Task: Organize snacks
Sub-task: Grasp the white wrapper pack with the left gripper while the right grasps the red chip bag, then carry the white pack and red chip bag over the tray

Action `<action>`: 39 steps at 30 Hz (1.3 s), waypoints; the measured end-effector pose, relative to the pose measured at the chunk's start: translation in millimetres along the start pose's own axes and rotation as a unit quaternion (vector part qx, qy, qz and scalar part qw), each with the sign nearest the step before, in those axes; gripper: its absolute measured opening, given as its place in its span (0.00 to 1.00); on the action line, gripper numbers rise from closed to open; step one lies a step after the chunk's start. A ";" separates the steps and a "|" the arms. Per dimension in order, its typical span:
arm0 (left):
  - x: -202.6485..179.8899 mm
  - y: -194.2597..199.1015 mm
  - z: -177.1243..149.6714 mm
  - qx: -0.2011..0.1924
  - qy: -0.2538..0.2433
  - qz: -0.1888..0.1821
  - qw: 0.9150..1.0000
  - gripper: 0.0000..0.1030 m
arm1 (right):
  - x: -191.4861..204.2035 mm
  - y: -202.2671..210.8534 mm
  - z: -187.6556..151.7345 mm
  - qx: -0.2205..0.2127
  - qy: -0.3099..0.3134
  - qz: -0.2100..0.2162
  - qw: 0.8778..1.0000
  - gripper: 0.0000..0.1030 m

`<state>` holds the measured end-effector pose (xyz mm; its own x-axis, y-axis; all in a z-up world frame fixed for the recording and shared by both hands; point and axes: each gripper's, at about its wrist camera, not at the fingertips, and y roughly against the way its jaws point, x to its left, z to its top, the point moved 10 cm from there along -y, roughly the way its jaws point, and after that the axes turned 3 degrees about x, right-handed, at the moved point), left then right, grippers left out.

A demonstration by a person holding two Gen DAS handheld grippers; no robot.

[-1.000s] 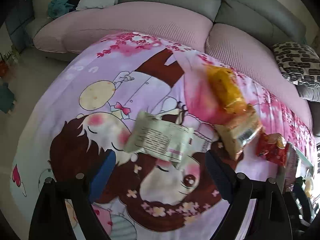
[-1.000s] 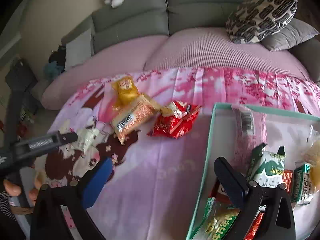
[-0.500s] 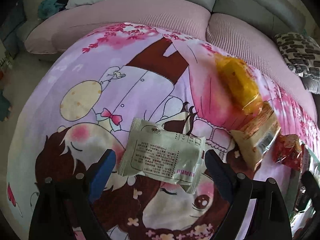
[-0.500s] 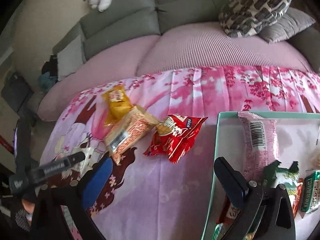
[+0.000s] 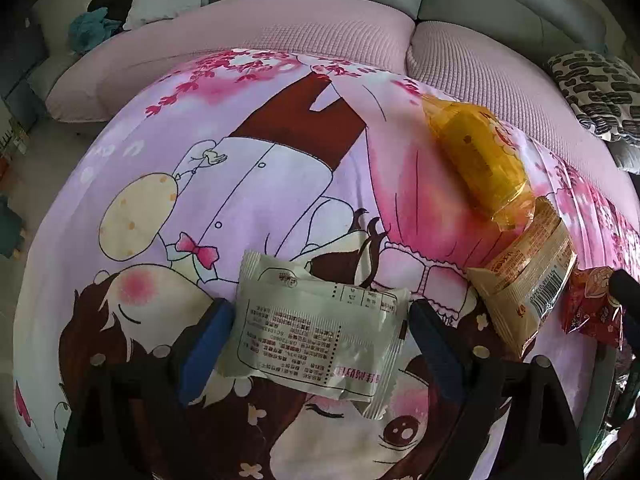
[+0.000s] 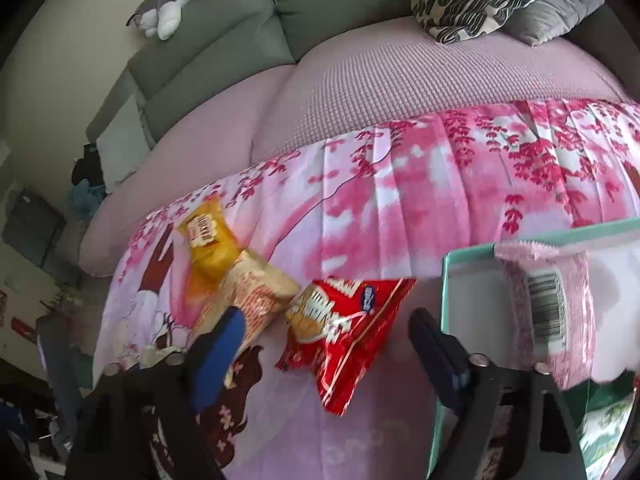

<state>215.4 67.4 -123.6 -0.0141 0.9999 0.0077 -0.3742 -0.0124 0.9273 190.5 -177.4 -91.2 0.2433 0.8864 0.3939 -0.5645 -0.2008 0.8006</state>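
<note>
Four snack packs lie loose on the cartoon-printed pink sheet (image 5: 280, 152) spread in front of the sofa (image 6: 224, 28); my left gripper (image 5: 320, 332) straddles the white packet (image 5: 320, 336), which lies printed side up, and my jaws have just been closing, the blue finger (image 5: 206, 344) at its left edge and the dark one just beside its right edge, though I cannot tell whether the pads press yet; beyond it the yellow pack (image 5: 484, 164) overlaps the top of the tan biscuit pack (image 5: 528, 284); my right gripper (image 6: 324, 344) hangs over the red snack bag (image 6: 344, 332), jaws parted and just been narrowing, the bag between them untouched; the tan pack touches the bag's left side; to the right stands the teal-rimmed box (image 6: 446, 292), with a pink barcoded packet (image 6: 548, 308) inside.
</note>
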 end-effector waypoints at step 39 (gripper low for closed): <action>-49.6 99.9 17.1 -0.099 -0.040 -0.028 0.994 0.59 | -20.6 112.8 -21.4 -0.078 -0.012 0.004 0.997 0.55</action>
<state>194.5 16.7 -25.0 0.0828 0.9966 -0.0050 -0.5483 0.0498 0.8348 104.9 -209.4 -18.7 0.2566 0.8744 0.4117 -0.6815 -0.1384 0.7186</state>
